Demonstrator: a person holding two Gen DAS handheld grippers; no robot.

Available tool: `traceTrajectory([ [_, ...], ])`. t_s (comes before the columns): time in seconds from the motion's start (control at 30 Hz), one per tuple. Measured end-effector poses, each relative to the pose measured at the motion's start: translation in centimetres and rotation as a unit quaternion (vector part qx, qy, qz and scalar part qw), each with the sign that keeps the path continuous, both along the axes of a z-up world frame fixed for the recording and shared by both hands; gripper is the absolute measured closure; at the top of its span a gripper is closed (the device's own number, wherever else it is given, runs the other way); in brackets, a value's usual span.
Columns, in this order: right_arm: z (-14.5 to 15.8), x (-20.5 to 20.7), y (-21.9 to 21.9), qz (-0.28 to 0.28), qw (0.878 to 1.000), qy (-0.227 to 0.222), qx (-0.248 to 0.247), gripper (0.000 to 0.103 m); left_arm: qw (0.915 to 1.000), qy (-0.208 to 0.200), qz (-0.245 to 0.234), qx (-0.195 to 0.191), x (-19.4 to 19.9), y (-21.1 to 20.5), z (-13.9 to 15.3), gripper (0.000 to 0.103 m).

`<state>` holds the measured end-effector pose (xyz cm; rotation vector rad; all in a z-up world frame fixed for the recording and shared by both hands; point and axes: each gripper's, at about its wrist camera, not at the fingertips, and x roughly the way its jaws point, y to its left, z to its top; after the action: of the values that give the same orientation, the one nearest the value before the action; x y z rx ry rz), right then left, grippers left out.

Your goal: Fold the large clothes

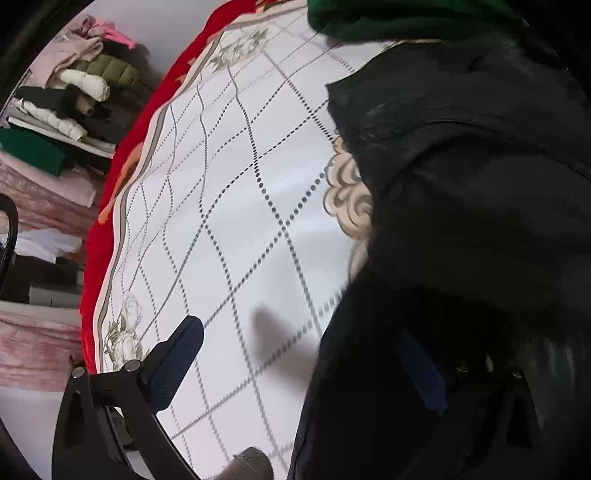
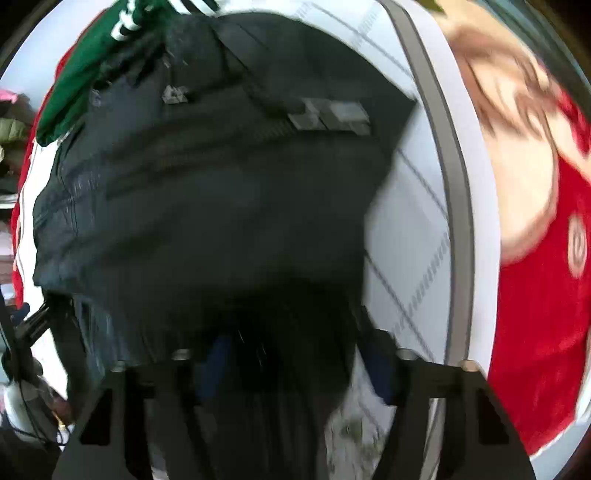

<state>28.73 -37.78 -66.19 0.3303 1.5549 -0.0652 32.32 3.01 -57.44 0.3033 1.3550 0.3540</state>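
Note:
A large black garment (image 1: 472, 192) lies on the white bedspread (image 1: 236, 206) with dotted diamond lines. In the left wrist view it fills the right side. My left gripper (image 1: 306, 354) is open: its left blue-padded finger (image 1: 177, 365) hangs over bare bedspread, while its right finger (image 1: 421, 373) is half buried in the black cloth. In the blurred right wrist view the black garment (image 2: 221, 184) with grey tags fills the middle. My right gripper (image 2: 295, 365) has black cloth bunched between its fingers.
A green garment (image 1: 388, 18) lies at the far end of the bedspread; it also shows in the right wrist view (image 2: 92, 66). The bedspread has a red border (image 1: 110, 206). Stacked folded clothes (image 1: 66, 99) sit beyond the bed's left edge.

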Motion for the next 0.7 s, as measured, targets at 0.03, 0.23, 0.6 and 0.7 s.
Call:
traceTrajectory([
  [0.03,-0.3,0.4,0.0,-0.007,1.0,0.004,0.0,0.047,0.9999,0.003,0.011,-0.008,0.4,0.3,-0.3,0.0],
  [0.23,-0.4,0.8,0.5,-0.02,0.999,-0.005,0.025,0.064,0.9989,-0.017,0.034,-0.027,0.5,2.3,0.2,0.0],
  [0.6,-1.0,-0.3,-2.4,-0.083,0.996,0.001,0.037,0.075,0.9992,-0.025,0.024,-0.018,1.4,5.1,0.1,0.0],
  [0.7,-2.5,-1.6,-5.0,-0.154,0.985,0.017,0.071,0.075,0.999,-0.025,0.025,-0.028,1.0,4.8,0.2,0.0],
])
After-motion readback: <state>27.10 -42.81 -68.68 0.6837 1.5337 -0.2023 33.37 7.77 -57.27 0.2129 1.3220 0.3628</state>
